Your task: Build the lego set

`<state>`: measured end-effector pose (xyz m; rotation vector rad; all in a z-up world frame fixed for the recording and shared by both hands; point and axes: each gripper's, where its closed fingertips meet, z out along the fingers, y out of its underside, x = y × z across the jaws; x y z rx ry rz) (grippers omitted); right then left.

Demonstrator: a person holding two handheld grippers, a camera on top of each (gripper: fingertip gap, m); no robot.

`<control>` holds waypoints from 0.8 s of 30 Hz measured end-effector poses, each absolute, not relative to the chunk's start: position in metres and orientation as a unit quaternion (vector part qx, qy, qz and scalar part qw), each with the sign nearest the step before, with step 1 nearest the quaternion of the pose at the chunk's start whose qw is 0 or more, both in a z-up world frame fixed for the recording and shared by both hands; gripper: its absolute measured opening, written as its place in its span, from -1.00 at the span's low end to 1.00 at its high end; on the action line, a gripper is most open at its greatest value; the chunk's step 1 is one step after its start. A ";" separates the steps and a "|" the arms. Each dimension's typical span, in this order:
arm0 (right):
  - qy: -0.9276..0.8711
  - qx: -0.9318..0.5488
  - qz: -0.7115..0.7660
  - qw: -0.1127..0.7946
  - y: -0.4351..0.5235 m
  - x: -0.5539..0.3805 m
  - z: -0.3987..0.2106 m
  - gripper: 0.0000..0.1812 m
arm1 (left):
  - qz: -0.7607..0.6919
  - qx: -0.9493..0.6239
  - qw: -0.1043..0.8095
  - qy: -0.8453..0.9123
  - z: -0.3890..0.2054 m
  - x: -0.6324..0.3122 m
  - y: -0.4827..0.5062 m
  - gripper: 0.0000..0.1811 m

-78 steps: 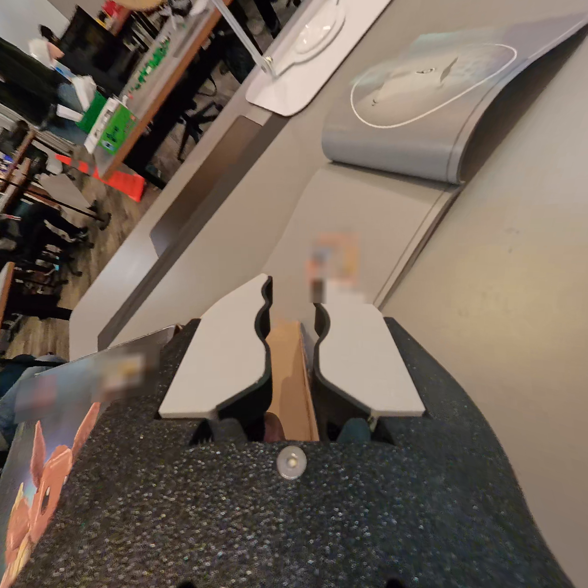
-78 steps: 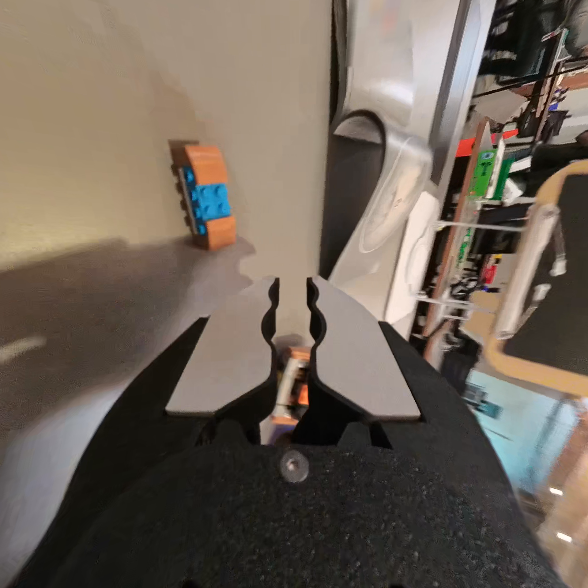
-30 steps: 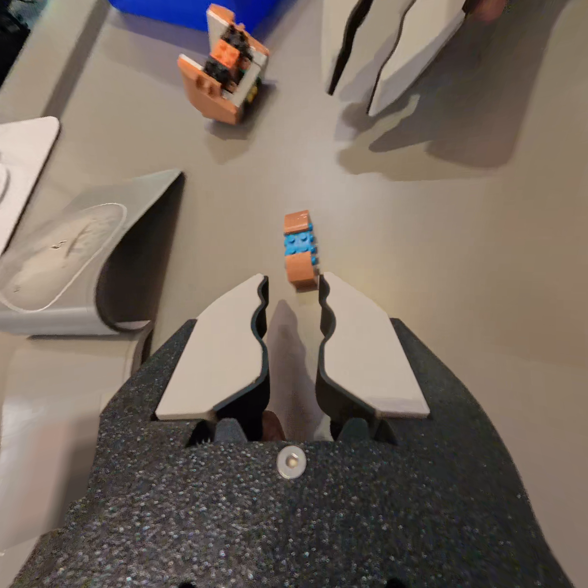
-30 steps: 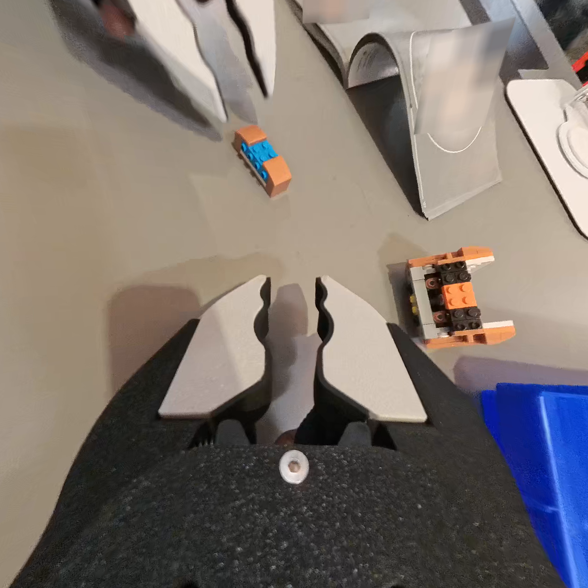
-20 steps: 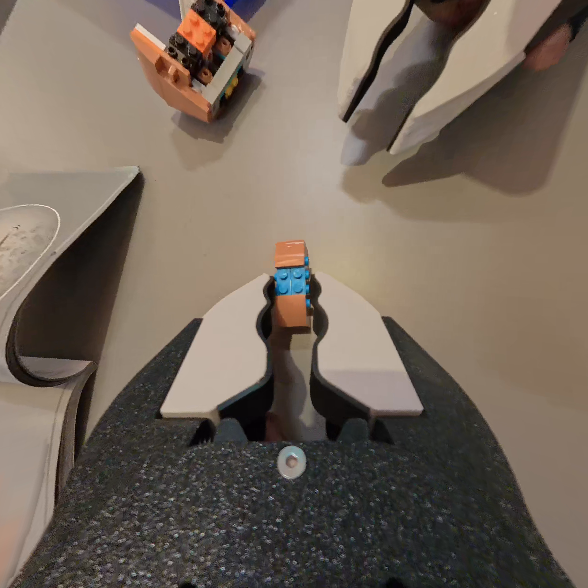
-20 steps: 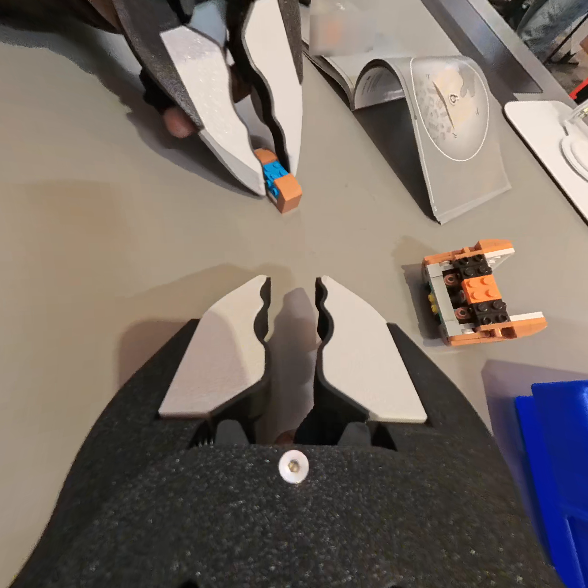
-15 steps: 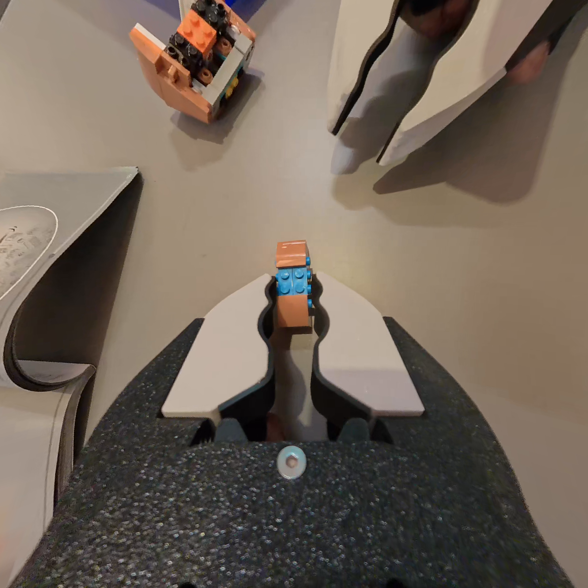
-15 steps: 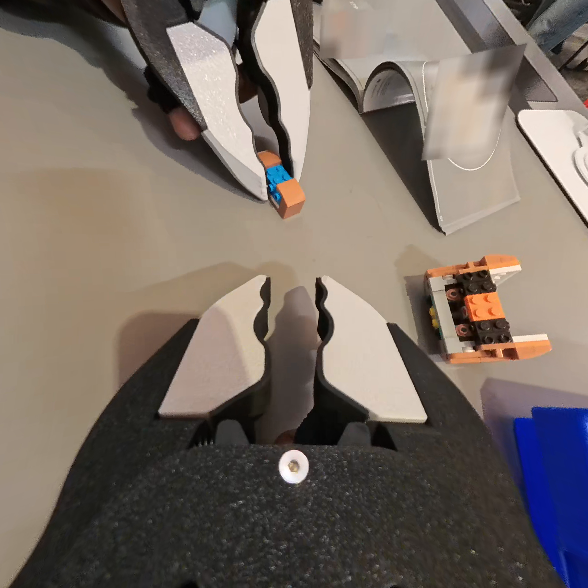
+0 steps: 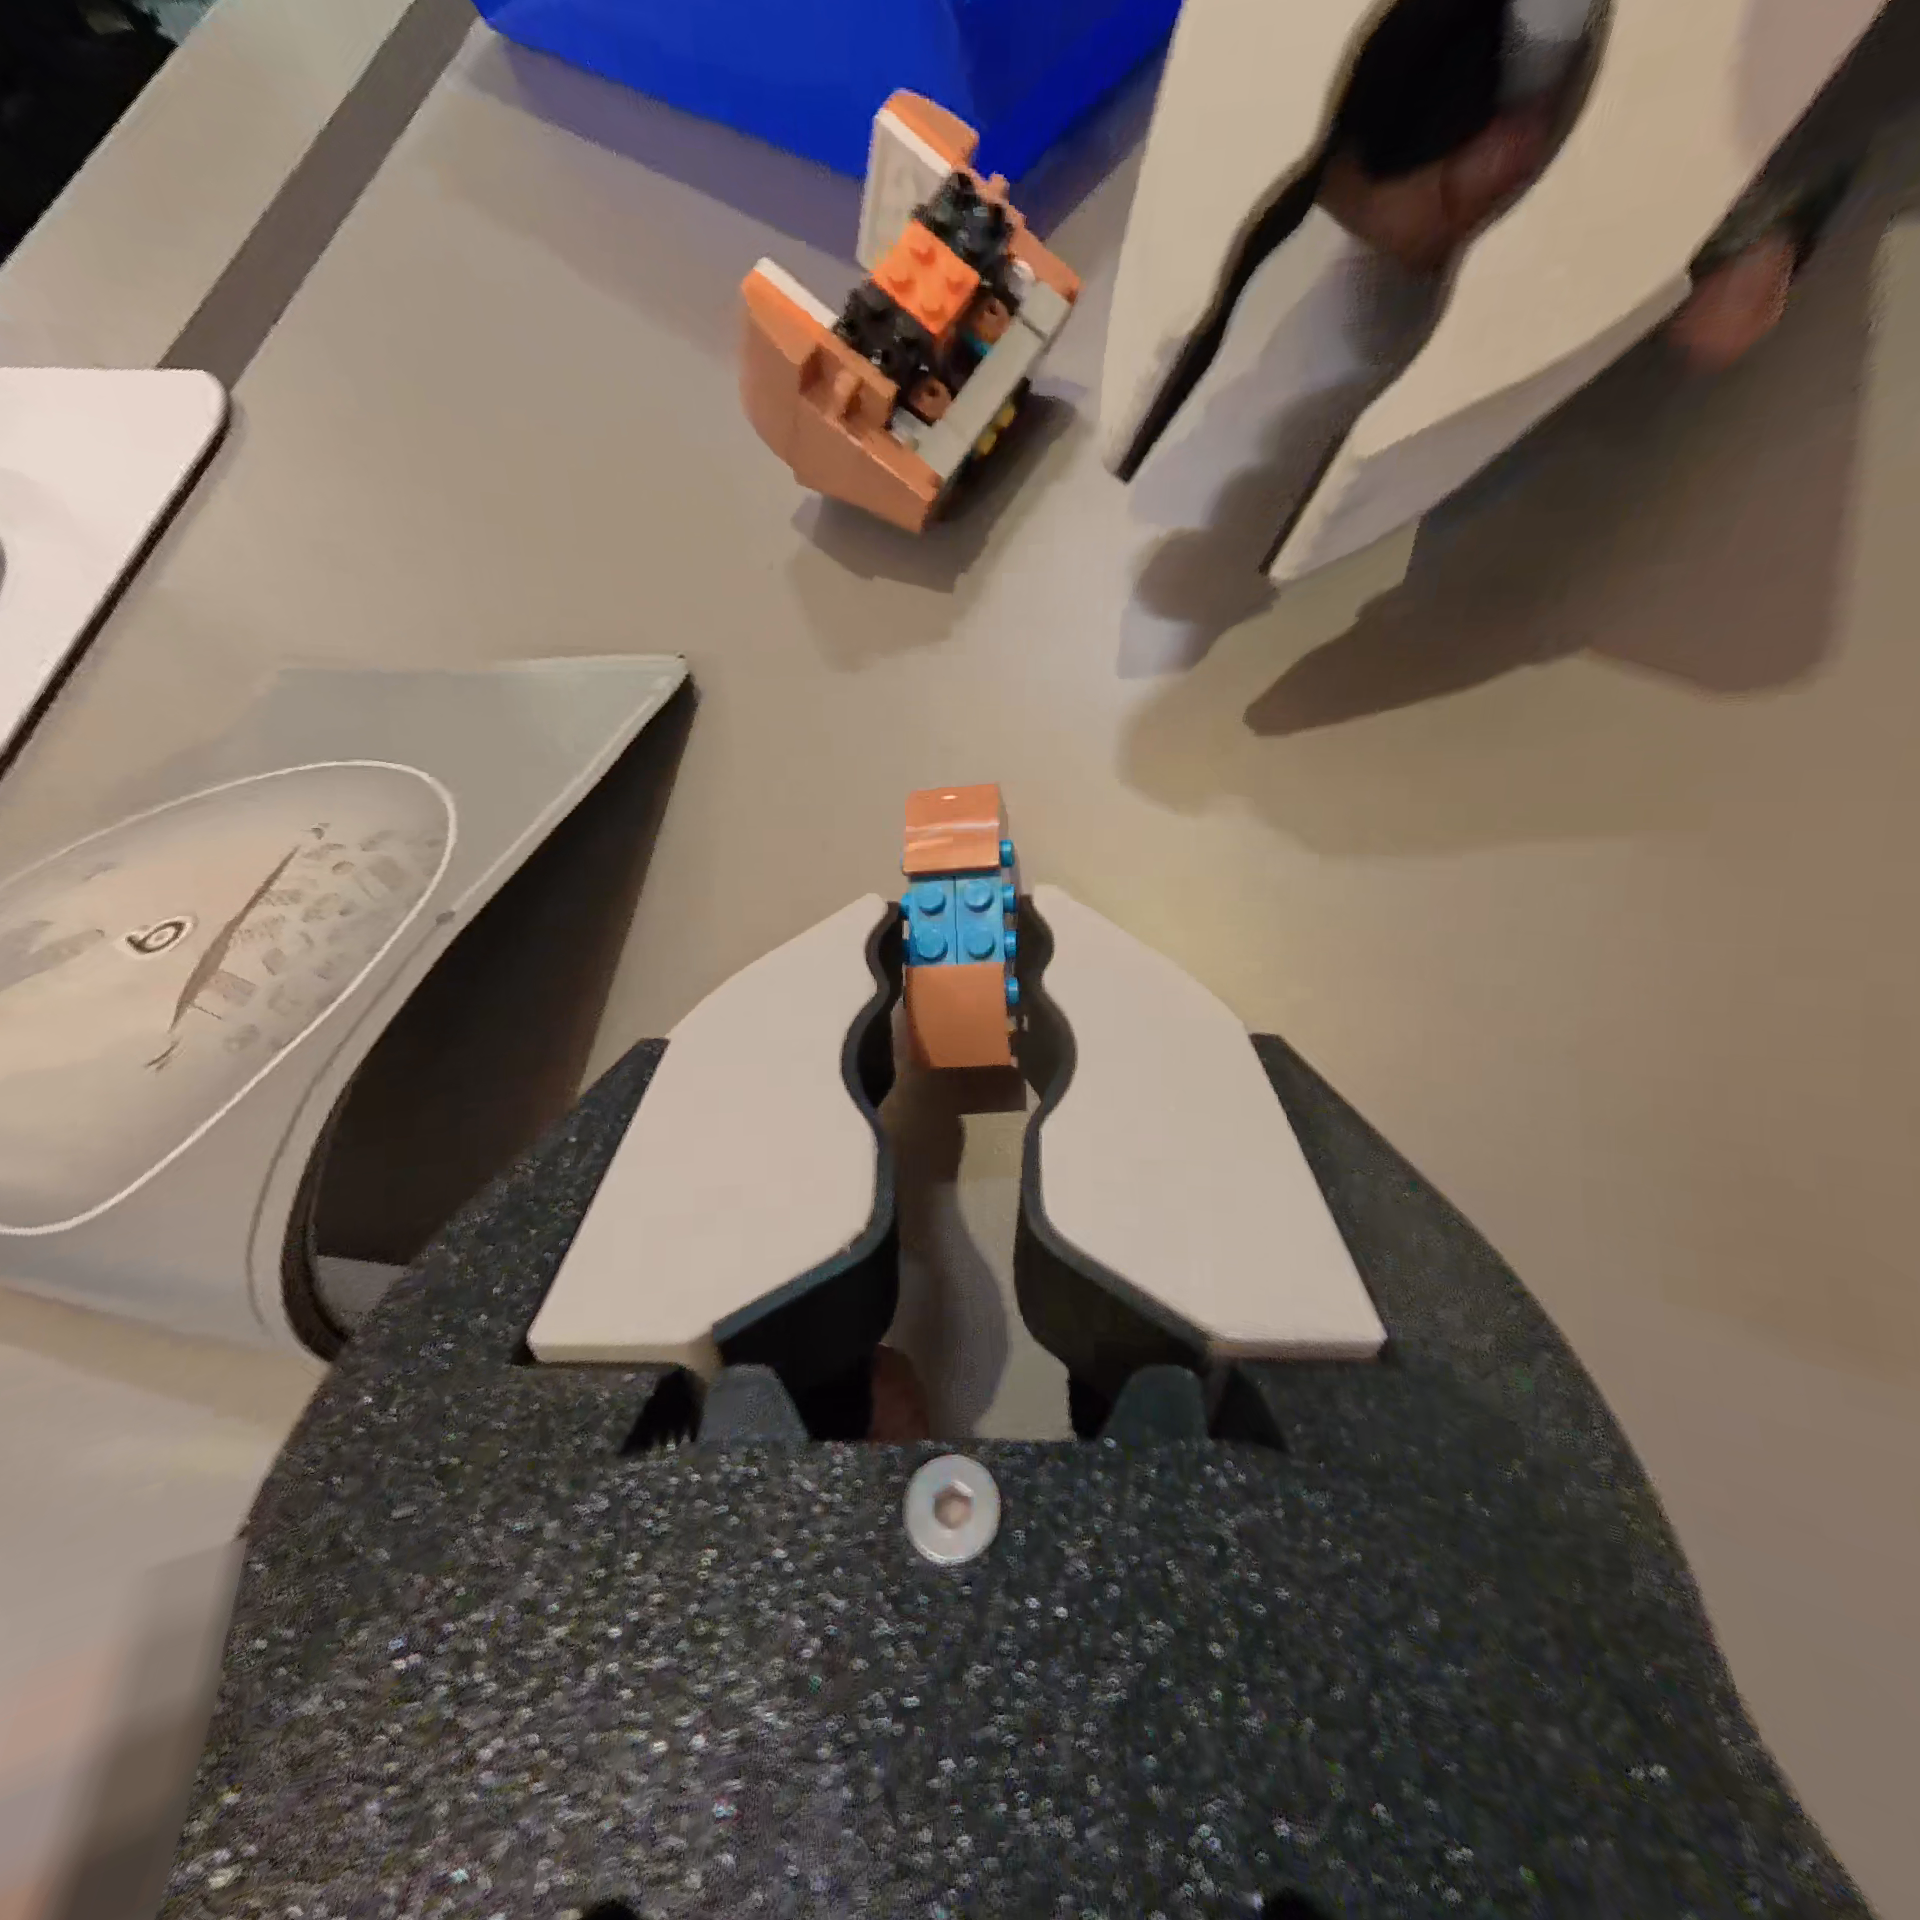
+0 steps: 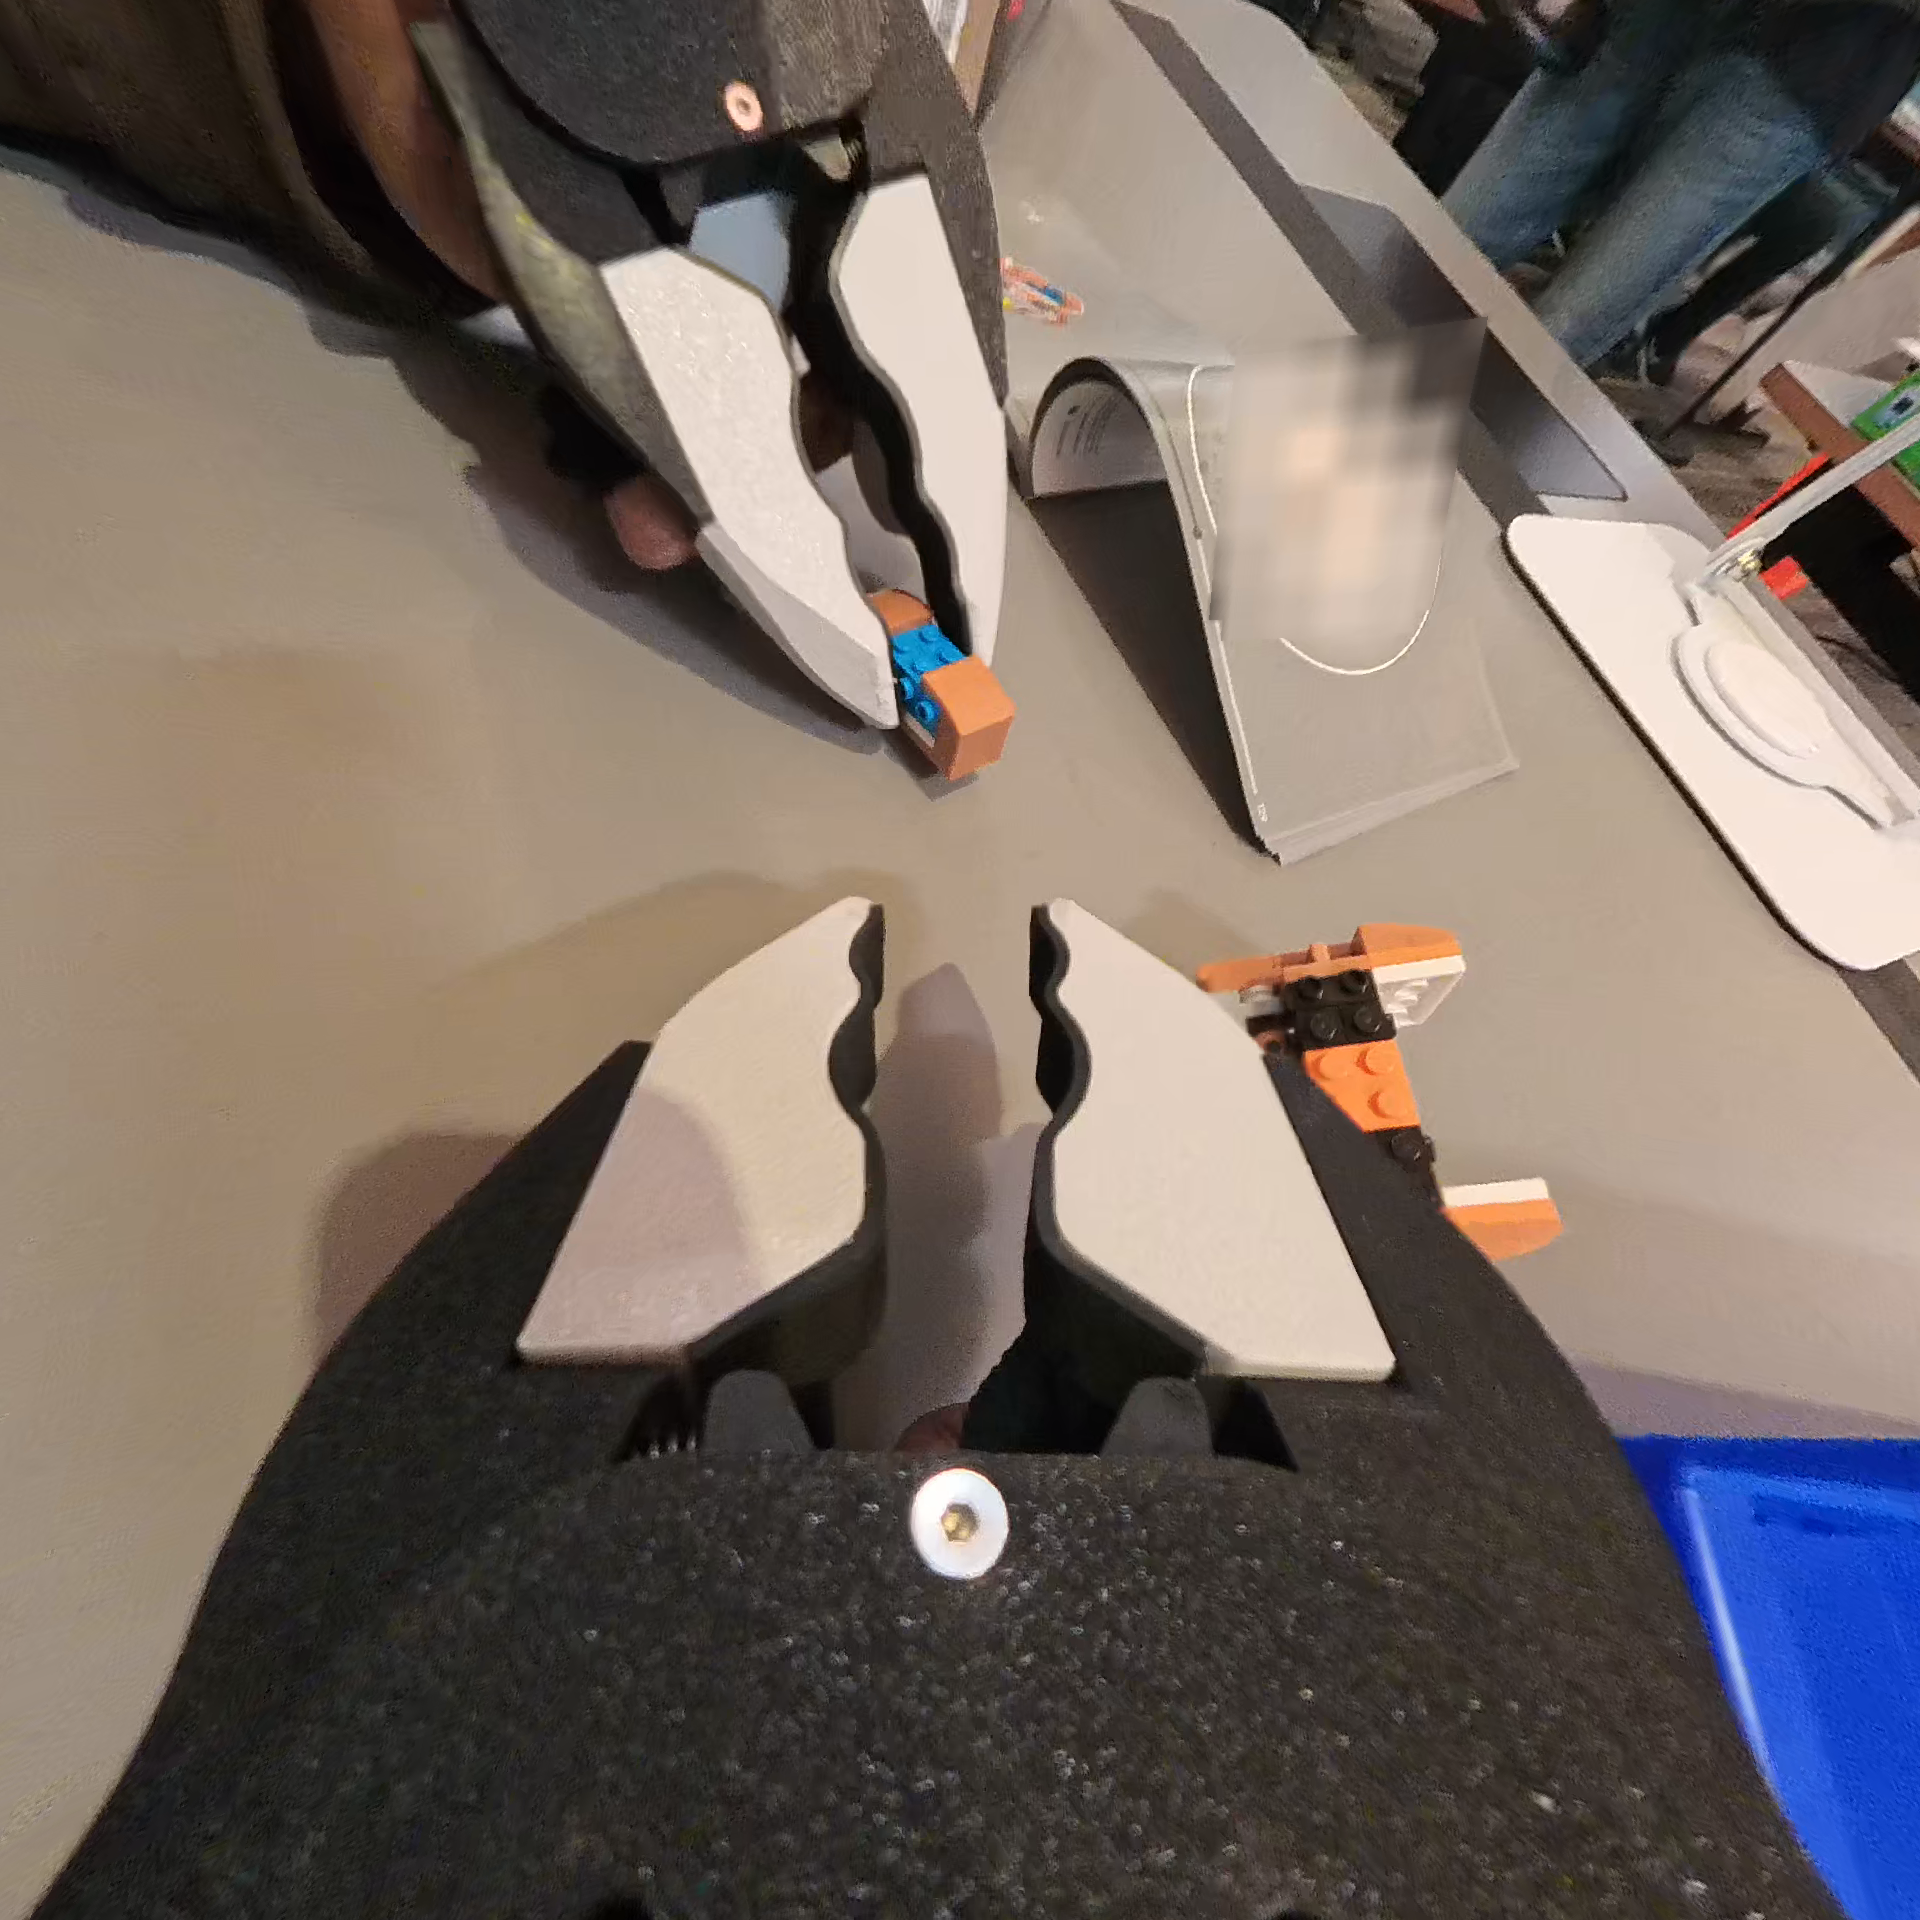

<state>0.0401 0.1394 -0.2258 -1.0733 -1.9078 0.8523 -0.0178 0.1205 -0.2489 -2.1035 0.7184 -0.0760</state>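
A small orange and blue lego piece (image 9: 956, 935) sits between the fingers of my left gripper (image 9: 956, 909), which is shut on it low over the grey table (image 9: 1455, 1039). The right wrist view shows that same piece (image 10: 951, 696) in the left gripper (image 10: 925, 675) at the far side. A larger orange, black and white lego assembly (image 9: 914, 343) lies on the table. My right gripper (image 10: 956, 914) is open and empty just left of that assembly (image 10: 1361, 1039), whose near part is hidden behind the right finger.
An open curled instruction booklet (image 9: 260, 935) (image 10: 1299, 675) lies beside the pieces. A blue bin (image 9: 831, 62) (image 10: 1818, 1662) stands by the assembly. A white pad (image 10: 1714, 707) is at the table edge. A person's legs (image 10: 1662, 156) stand beyond the table. One gripper's finger ends stand about 7 cm off the other's.
My left gripper swung from the booklet to the orange and blue piece and closed around it. My right gripper, open throughout, has shifted closer to the larger assembly, now partly covering it.
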 end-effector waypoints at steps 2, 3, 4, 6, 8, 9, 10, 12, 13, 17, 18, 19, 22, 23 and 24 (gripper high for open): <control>-0.754 -0.412 0.341 0.382 0.137 0.041 -0.226 -0.72 | -0.030 -0.843 0.459 0.278 -0.244 -0.020 0.122 -0.77; -0.754 -0.411 0.341 0.381 0.136 0.041 -0.226 -0.71 | -0.030 -0.842 0.460 0.280 -0.244 -0.020 0.121 -0.77; -0.754 -0.411 0.340 0.383 0.137 0.041 -0.225 -0.72 | -0.028 -0.841 0.459 0.286 -0.244 -0.019 0.121 -0.77; -0.753 -0.410 0.337 0.390 0.138 0.040 -0.225 -0.72 | -0.019 -0.835 0.465 0.293 -0.243 -0.017 0.120 -0.77; -0.748 -0.408 0.331 0.405 0.140 0.039 -0.223 -0.72 | -0.015 -0.833 0.466 0.297 -0.243 -0.017 0.120 -0.77; -0.745 -0.408 0.327 0.414 0.142 0.038 -0.222 -0.72 | -0.016 -0.833 0.467 0.296 -0.243 -0.017 0.120 -0.77; -0.743 -0.408 0.322 0.421 0.144 0.037 -0.221 -0.72 | -0.019 -0.832 0.469 0.297 -0.242 -0.017 0.119 -0.77; -0.737 -0.411 0.315 0.434 0.148 0.035 -0.220 -0.72 | -0.027 -0.828 0.475 0.295 -0.240 -0.016 0.118 -0.77; -0.732 -0.412 0.311 0.444 0.151 0.034 -0.218 -0.72 | -0.032 -0.827 0.479 0.292 -0.239 -0.017 0.118 -0.77; -0.716 -0.411 0.285 0.487 0.163 0.032 -0.214 -0.72 | -0.039 -0.829 0.482 0.281 -0.237 -0.021 0.119 -0.77; -0.713 -0.410 0.277 0.497 0.165 0.032 -0.213 -0.71 | -0.038 -0.829 0.482 0.279 -0.237 -0.023 0.119 -0.77; -0.710 -0.408 0.270 0.507 0.168 0.033 -0.212 -0.71 | -0.036 -0.830 0.483 0.279 -0.237 -0.024 0.119 -0.77; -0.702 -0.406 0.256 0.527 0.172 0.034 -0.210 -0.71 | -0.027 -0.829 0.482 0.282 -0.238 -0.026 0.118 -0.77; -0.699 -0.407 0.253 0.531 0.174 0.035 -0.209 -0.70 | -0.024 -0.828 0.483 0.283 -0.238 -0.026 0.117 -0.77; -0.695 -0.408 0.252 0.536 0.175 0.035 -0.208 -0.70 | -0.022 -0.827 0.484 0.284 -0.238 -0.026 0.117 -0.77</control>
